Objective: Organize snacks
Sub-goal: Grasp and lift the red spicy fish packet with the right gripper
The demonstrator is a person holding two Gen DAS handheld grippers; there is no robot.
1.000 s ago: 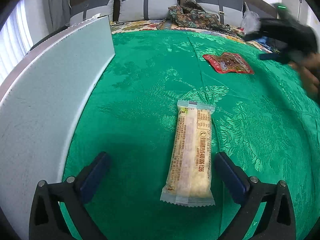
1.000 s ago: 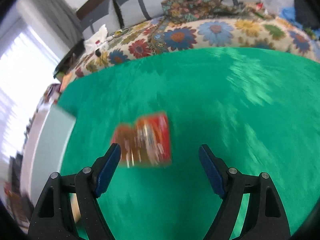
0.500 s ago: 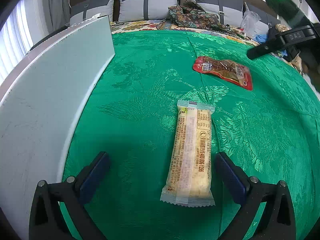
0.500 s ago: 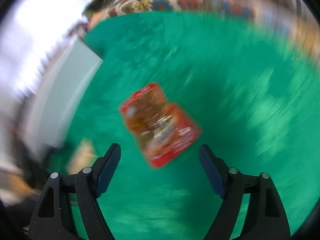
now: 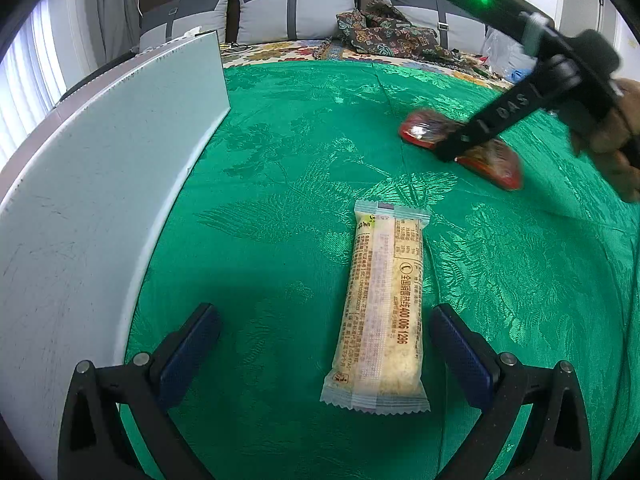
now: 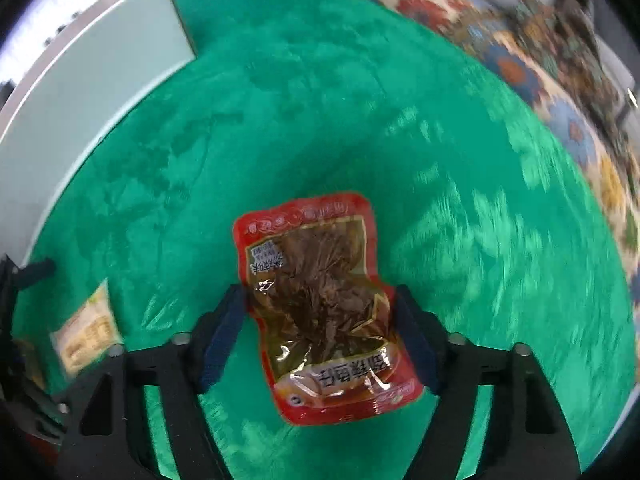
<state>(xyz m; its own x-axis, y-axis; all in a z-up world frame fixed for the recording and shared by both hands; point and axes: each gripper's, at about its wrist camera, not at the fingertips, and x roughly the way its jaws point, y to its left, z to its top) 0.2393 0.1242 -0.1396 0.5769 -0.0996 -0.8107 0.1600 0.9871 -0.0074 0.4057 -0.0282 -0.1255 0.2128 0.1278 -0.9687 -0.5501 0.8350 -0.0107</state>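
A long pale snack bar [image 5: 382, 312] lies on the green cloth between the open fingers of my left gripper [image 5: 324, 354], nearer the right finger and not gripped. It also shows blurred at the left of the right wrist view [image 6: 86, 330]. A red pouch of brown snack [image 6: 324, 300] lies on the cloth, and the blue pads of my right gripper [image 6: 320, 338] sit against its two sides. In the left wrist view the right gripper [image 5: 460, 148] comes down on the pouch [image 5: 496, 160] at the far right.
A tall pale grey board [image 5: 92, 184] stands along the left edge of the green cloth [image 5: 288, 152], and shows in the right wrist view [image 6: 84, 68]. Behind it are a floral cover [image 6: 532, 64], grey cushions [image 5: 296, 4] and a crumpled patterned cloth [image 5: 384, 36].
My right gripper has swung down over the red pouch and narrowed until its pads meet the pouch's sides. The pouch has shifted on the cloth. My left gripper has not moved.
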